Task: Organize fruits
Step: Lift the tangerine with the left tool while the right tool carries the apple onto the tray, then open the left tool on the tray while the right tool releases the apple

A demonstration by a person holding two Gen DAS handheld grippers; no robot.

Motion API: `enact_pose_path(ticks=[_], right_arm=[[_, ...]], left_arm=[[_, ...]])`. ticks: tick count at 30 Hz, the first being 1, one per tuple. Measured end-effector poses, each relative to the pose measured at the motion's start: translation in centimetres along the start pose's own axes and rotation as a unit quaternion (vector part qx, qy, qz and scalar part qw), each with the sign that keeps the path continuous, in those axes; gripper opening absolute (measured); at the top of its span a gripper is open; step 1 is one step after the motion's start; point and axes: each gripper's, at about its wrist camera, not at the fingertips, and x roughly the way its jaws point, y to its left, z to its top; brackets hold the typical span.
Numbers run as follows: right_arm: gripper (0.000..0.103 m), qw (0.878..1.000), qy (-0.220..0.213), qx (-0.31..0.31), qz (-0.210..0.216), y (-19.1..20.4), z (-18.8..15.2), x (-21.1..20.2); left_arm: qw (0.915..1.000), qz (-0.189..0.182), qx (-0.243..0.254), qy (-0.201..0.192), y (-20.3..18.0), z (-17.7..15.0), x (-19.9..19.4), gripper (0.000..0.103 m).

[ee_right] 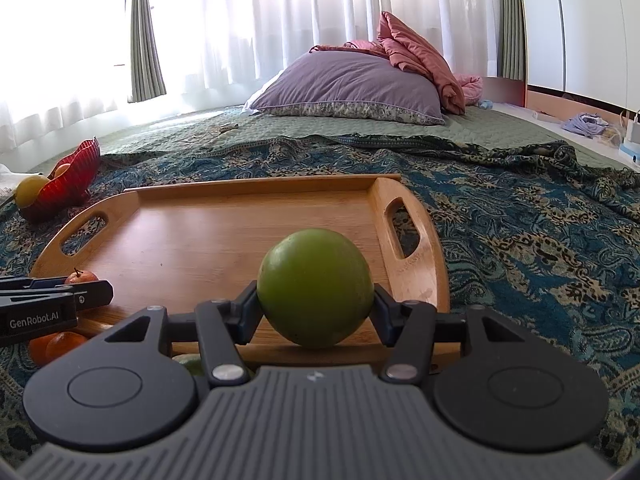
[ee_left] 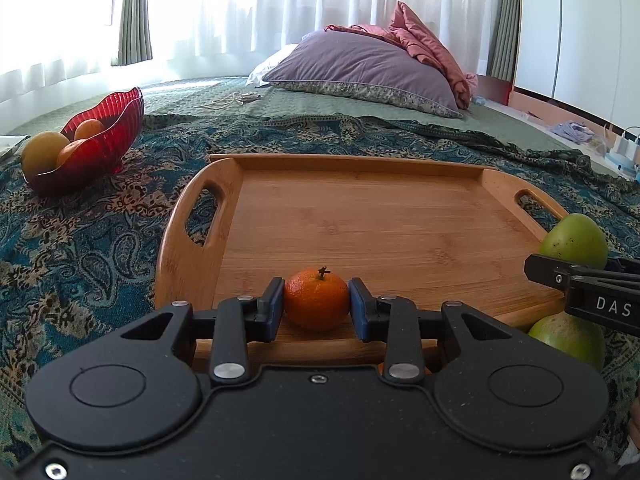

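My left gripper [ee_left: 316, 307] is shut on a small orange tangerine [ee_left: 316, 298] just over the near edge of the wooden tray [ee_left: 360, 208]. My right gripper [ee_right: 315, 312] is shut on a large green fruit [ee_right: 315, 286] above the tray's [ee_right: 200, 240] near right part; this fruit also shows in the left wrist view [ee_left: 574, 240]. A second green fruit [ee_left: 568, 340] lies on the cloth by the tray's near right corner. Two tangerines [ee_right: 60, 346] lie in front of the tray's left corner. The left gripper holds its tangerine [ee_right: 81, 277] in the right wrist view.
A red glass bowl [ee_left: 100, 140] holding orange and yellow fruits sits on the patterned bedspread [ee_left: 80, 248] to the far left, also visible in the right wrist view [ee_right: 68, 184]. A purple pillow [ee_left: 360, 68] and pink blanket lie further back. Chargers and clutter are at far right.
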Motion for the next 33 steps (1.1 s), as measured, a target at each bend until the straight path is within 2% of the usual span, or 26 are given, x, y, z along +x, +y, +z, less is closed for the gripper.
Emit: enact_pose_path(ticks=[14,26,27,28,30,33], right_arm=[[0.059,1.000,0.014,0.022,0.008,-0.6,0.0,1.0],[0.059,1.000,0.022,0.015,0.001,-0.4,0.1,1.3],[0.059,1.000,0.024,0.013,0.000,-0.3,0.1,1.4],[0.059,1.000,0.026,0.010,-0.002,-0.1,0.2,1.4],[0.060,0.999,0.031,0.002,-0.011,0.2,0.3,1.4],[0.063,0.999,0.029,-0.005,-0.017,0.5,0.3,1.1]], left_arm=[[1.0000,0.002,0.006,-0.005,-0.1,-0.1,0.1,0.033],[0.9999,0.004,0.010,-0.004,-0.3,-0.1,0.1,0.033],[0.9999,0.004,0.011,-0.005,-0.3,-0.1,0.0,0.035],[0.9999,0.001,0.012,-0.007,-0.3,-0.1,-0.1,0.042],[0.9997,-0.009,0.016,-0.014,-0.3,-0.3,-0.5,0.050],[0.9993,-0.005,0.029,-0.021,-0.7,-0.5,-1.0,0.057]])
